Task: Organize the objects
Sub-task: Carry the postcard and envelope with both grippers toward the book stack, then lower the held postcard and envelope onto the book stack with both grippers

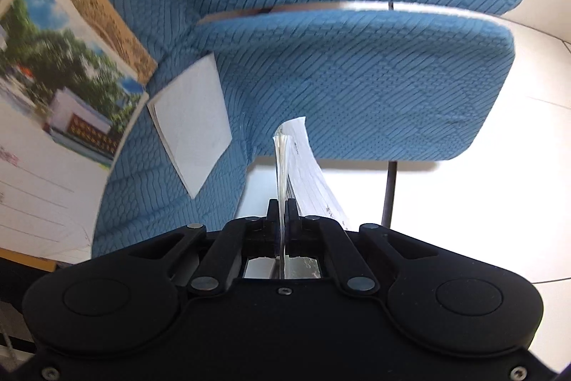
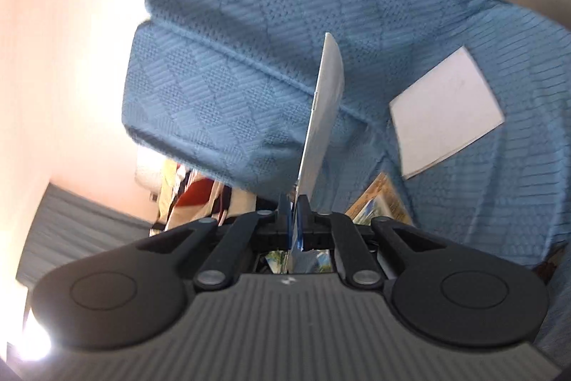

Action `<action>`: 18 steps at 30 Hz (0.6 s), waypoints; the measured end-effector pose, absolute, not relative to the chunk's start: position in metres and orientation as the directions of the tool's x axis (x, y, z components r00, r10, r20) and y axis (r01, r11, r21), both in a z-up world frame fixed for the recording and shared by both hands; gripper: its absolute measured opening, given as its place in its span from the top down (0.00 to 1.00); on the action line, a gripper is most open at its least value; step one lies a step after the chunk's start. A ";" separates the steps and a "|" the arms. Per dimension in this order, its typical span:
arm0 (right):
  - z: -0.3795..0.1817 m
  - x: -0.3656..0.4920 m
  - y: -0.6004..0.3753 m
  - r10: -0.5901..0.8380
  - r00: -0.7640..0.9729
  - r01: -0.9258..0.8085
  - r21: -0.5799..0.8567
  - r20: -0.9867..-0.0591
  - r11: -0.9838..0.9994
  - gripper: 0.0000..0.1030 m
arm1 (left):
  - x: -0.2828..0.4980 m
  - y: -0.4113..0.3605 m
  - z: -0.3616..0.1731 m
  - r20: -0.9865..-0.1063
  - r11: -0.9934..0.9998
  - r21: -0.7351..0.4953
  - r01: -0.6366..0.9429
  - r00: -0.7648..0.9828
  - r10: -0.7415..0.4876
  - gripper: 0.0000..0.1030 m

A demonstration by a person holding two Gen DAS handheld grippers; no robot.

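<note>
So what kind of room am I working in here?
Probably a home living room: a sofa under a blue textured cover, loose papers and a photo booklet lying on it, pale tiled floor beneath.

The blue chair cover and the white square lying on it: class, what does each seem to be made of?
Chair cover: looks like stretchy knitted fabric, matt, with raised woven line patterns. White square: probably a folded paper or thin card, matt, flat with crisp edges.

Photo booklet (image 1: 53, 88) cut off at left edge; print blurred.
</note>
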State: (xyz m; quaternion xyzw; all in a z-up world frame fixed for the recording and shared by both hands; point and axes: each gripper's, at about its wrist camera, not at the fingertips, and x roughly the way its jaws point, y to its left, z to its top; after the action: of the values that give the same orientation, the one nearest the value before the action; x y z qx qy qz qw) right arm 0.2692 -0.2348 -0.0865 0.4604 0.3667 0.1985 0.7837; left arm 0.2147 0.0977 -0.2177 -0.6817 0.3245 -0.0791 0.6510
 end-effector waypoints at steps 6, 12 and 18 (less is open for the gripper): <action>-0.079 0.287 -0.203 0.680 0.611 -0.002 0.859 -0.405 0.513 0.94 | 0.194 0.140 -0.196 -0.306 0.059 -0.945 -0.321 0.807 -0.506 0.99; -0.077 0.300 -0.166 0.698 0.561 -0.051 0.823 -0.445 0.566 0.94 | 0.177 0.166 -0.182 -0.328 0.094 -0.942 -0.323 0.821 -0.467 0.99; -0.088 0.311 -0.141 0.717 0.509 -0.069 0.808 -0.476 0.585 0.94 | 0.158 0.177 -0.193 -0.364 0.117 -0.929 -0.350 0.816 -0.448 0.99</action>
State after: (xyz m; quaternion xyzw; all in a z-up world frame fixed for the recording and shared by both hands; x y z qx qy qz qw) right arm 0.3110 -0.1408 -0.0884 0.3796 0.4268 0.2515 0.7813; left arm 0.1582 0.1774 -0.1934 -0.6634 0.3008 -0.0356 0.6842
